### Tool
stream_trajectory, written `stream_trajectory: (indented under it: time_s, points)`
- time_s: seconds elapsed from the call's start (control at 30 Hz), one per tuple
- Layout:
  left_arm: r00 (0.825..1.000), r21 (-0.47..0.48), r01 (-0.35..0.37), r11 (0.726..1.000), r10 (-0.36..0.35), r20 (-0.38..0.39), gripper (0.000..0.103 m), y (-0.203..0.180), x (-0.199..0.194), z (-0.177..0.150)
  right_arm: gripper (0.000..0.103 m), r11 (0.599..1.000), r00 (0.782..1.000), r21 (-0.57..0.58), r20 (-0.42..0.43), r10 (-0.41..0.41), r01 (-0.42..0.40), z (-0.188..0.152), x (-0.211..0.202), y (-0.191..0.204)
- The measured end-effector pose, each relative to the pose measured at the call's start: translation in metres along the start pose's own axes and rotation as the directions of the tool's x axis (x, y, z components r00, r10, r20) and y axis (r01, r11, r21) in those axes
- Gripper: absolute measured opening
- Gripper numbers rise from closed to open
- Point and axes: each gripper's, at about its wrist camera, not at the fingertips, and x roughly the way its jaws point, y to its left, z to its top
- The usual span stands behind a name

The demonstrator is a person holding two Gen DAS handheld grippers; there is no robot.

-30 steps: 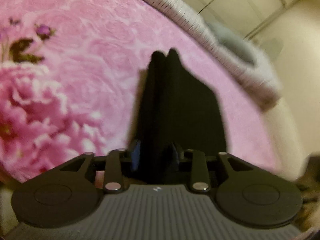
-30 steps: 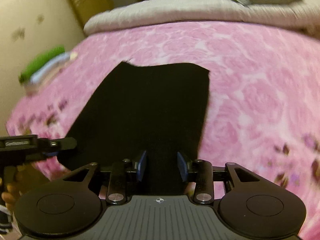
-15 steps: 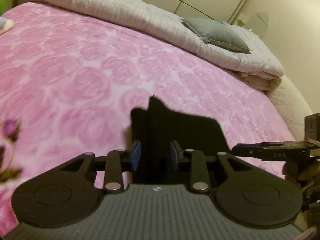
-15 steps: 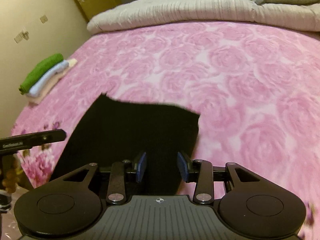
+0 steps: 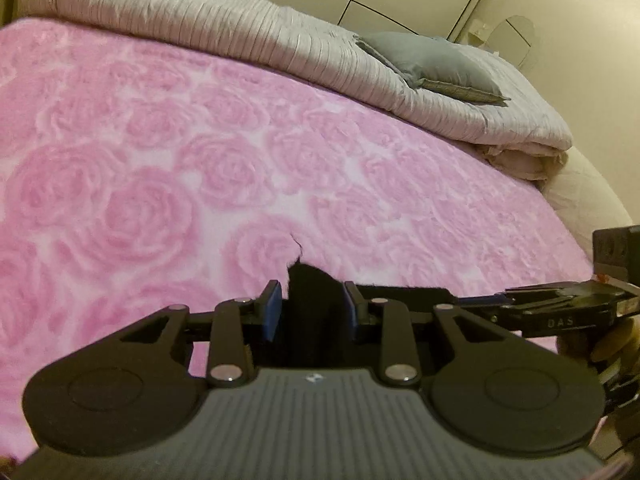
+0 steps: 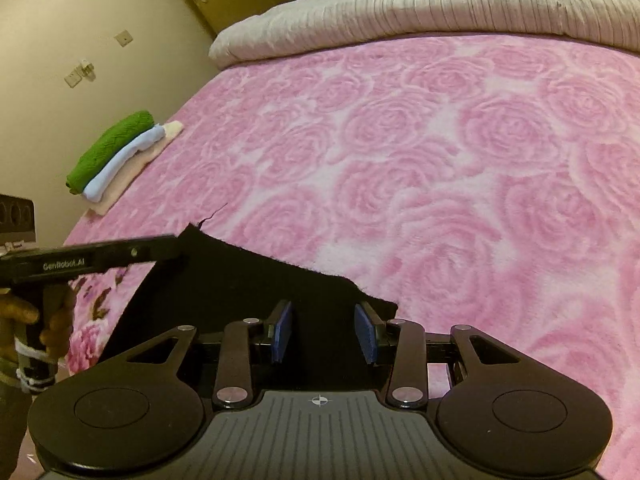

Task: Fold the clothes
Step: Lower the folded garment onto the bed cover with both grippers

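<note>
so both hands are dragging the black cloth point(image 6: 248, 292) back toward the near edge of the bed. a second ago a big sheet of it was spreading out in front of each claw, now there's only a short strip of it poking past the fingertips, and way more of the pink rose blanket point(image 6: 440, 152) is showing beyond. looks to me like they're pulling the garment flat and straight before the next fold, so the folding itself is still somewhere in the middle, not wrapping up.

the left claw point(image 5: 308, 310) is sitting roughly half open with a bunched ridge of the cloth running up between its blue pads point(image 5: 272, 312). i honestly can't tell if the pads are pinching it or just straddling it. the right claw point(image 6: 324, 338) is a bit wider, cloth lying between and under its pads point(image 6: 282, 336), same deal, can't say whether it's clamped. the left one is reaching in from the right claw's left side, nose touching the cloth's far corner.

counting stuff: one black cloth, two claws, one pink blanket, one grey quilt point(image 5: 248, 36) rolled along the far side well beyond the claws, one grey pillow point(image 5: 436, 64) on it, and off to the far left of the right claw one stack of folded clothes point(image 6: 120, 160) with three pieces, green, light blue, cream.
</note>
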Motion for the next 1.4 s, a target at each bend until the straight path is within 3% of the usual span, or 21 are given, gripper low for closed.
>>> stream_trajectory:
  time_s: [0.1,0.17,0.3,0.43,0.63,0.77,0.9,1.03,1.17,1.27,1.37,1.4]
  points:
    - [1.000,0.003,-0.005,1.000,0.005,-0.023,0.025,0.001,0.009,0.000,0.039,1.000,1.000,0.000,0.008,-0.001,0.001,-0.001,0.001,0.001]
    - [1.000,-0.006,0.019,1.000,-0.019,-0.023,0.008,0.001,0.011,0.000,0.039,1.000,1.000,0.002,0.010,-0.004,0.004,-0.002,0.001,0.002]
    - [0.999,0.007,0.023,1.000,-0.023,0.028,0.004,0.000,-0.001,-0.004,0.039,1.000,1.000,0.011,0.010,-0.012,0.012,-0.001,0.000,0.004]
    - [0.998,-0.060,0.027,0.998,-0.023,0.060,0.005,0.021,-0.012,-0.012,0.039,0.999,0.999,-0.004,0.005,-0.032,0.033,0.001,0.003,0.009]
    - [0.998,-0.124,0.037,0.992,-0.031,0.057,0.007,0.050,0.012,-0.026,0.039,0.993,0.995,-0.074,0.009,-0.095,0.095,-0.003,0.015,0.020]
    - [0.996,-0.110,0.048,0.993,-0.039,0.079,0.009,0.049,0.017,-0.028,0.039,0.995,0.994,-0.015,0.060,-0.097,0.098,-0.011,0.013,0.017]
    - [0.998,-0.076,0.020,0.997,-0.015,0.066,0.013,0.035,0.009,-0.024,0.040,0.989,0.985,0.031,0.091,-0.148,0.145,-0.021,-0.007,0.024]
    - [0.998,-0.116,-0.043,0.992,0.048,0.033,0.017,0.022,-0.017,-0.018,0.040,0.982,0.978,0.107,0.119,-0.171,0.158,-0.037,-0.038,0.029]
    - [0.998,-0.028,-0.040,0.999,0.042,0.050,0.016,-0.006,-0.045,-0.022,0.040,0.981,0.979,0.111,0.114,-0.170,0.158,-0.055,-0.056,0.040]
    - [0.999,0.069,-0.013,0.998,0.009,0.047,0.015,-0.026,-0.044,-0.024,0.040,0.982,0.982,0.116,0.103,-0.160,0.148,-0.063,-0.054,0.047]
    - [0.997,0.123,-0.079,0.989,0.078,0.014,0.010,-0.028,-0.019,-0.027,0.040,0.984,0.984,0.118,0.100,-0.148,0.136,-0.067,-0.045,0.054]
    - [0.995,0.118,-0.102,0.988,0.102,0.002,0.001,-0.023,-0.012,-0.029,0.040,0.985,0.985,0.119,0.099,-0.139,0.127,-0.066,-0.040,0.054]
